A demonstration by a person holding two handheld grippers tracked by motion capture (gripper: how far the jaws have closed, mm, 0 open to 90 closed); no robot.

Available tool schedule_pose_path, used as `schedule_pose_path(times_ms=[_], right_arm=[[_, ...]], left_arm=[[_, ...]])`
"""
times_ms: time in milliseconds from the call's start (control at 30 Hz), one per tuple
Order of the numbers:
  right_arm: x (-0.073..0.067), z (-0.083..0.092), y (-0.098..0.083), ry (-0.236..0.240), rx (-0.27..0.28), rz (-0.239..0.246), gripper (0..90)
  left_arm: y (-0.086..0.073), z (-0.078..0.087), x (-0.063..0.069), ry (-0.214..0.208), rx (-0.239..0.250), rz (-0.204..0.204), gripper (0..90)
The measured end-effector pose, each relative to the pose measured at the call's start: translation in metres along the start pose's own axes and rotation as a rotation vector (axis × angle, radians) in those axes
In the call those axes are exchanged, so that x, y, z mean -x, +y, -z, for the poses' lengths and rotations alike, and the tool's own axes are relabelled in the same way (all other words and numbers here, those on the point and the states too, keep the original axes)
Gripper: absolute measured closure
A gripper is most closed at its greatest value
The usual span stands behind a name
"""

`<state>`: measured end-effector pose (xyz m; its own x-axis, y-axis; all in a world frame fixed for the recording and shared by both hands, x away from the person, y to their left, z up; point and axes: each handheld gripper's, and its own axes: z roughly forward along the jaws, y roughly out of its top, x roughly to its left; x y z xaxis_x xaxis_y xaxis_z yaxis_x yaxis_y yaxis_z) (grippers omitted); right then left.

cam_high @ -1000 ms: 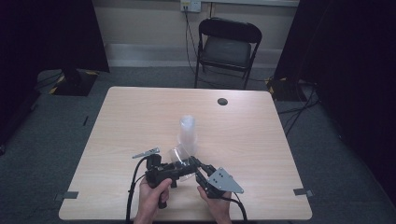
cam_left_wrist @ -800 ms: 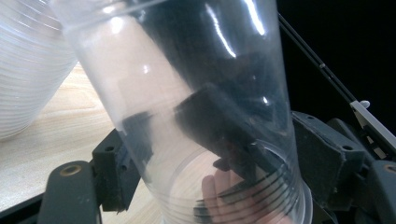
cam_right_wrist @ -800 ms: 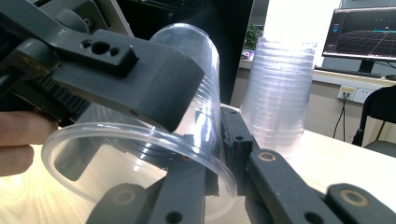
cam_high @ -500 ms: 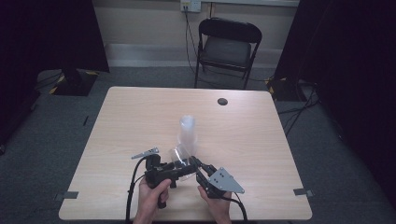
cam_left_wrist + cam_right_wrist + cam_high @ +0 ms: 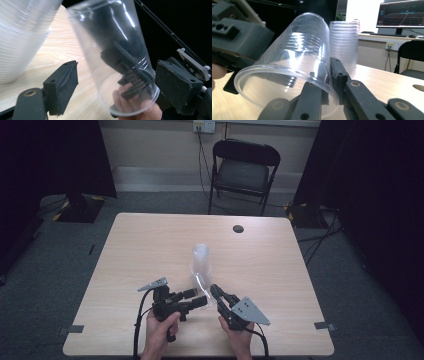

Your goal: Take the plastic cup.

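Left gripper (image 5: 199, 298): jaws spread and just opened wider; the single clear ribbed plastic cup (image 5: 117, 57) is seen between the pads, untouched on either side.
Single cup: tilted, rim pinched by the right gripper, just ahead of the left gripper's jaws and off the table.
Stack of clear plastic cups (image 5: 200, 262): stood upright on the pale wood-grain table (image 5: 280, 270), just beyond both grippers' tips.
Right gripper (image 5: 216, 291): jaws pressed together on the cup's rim wall, one pad inside, one outside.
Risk, slip: the thin rim could be squeezed out of the narrow pinch, since the cup is now carried by one gripper alone.
Risk, knock: the stack could be toppled if the tilted cup is swung towards it.
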<state>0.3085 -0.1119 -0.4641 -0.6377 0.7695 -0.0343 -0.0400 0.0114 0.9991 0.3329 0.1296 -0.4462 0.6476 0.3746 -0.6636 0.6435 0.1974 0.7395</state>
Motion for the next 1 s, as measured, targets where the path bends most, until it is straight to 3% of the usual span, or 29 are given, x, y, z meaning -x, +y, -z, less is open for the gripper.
schedule_pose_path(times_ms=[133, 233, 300, 433, 567, 633, 700, 833, 1000], right_arm=[[0.005, 0.002, 0.001, -0.021, -0.015, -0.021, 86.4], [0.007, 0.003, 0.0, -0.02, -0.038, -0.04, 86.6], [0.008, 0.003, 0.001, -0.027, -0.052, -0.041, 86.7], [0.011, 0.006, 0.004, -0.037, -0.088, -0.055, 86.6], [0.014, 0.008, 0.007, -0.036, -0.134, -0.08, 86.4], [0.016, 0.009, 0.008, -0.041, -0.156, -0.088, 86.6], [0.018, 0.01, 0.009, -0.041, -0.177, -0.103, 86.9], [0.021, 0.012, 0.011, -0.04, -0.223, -0.117, 87.5], [0.024, 0.012, 0.013, -0.028, -0.265, -0.136, 87.6]], left_arm=[[-0.001, 0.001, -0.002, 0.047, -0.008, -0.029, 16.8], [-0.003, 0.001, -0.001, 0.06, -0.02, -0.087, 16.9], [-0.003, 0.001, 0.0, 0.067, -0.014, -0.097, 16.9], [-0.003, 0.002, 0.001, 0.12, -0.033, -0.182, 17.5], [-0.003, 0.003, 0.002, 0.176, -0.026, -0.244, 17.7], [-0.002, 0.003, 0.001, 0.184, -0.021, -0.259, 21.5], [-0.004, 0.002, 0.002, 0.243, -0.025, -0.326, 22.9], [-0.007, -0.001, 0.003, 0.262, -0.031, -0.382, 22.9], [-0.007, -0.001, 0.002, 0.282, -0.031, -0.417, 21.8]])
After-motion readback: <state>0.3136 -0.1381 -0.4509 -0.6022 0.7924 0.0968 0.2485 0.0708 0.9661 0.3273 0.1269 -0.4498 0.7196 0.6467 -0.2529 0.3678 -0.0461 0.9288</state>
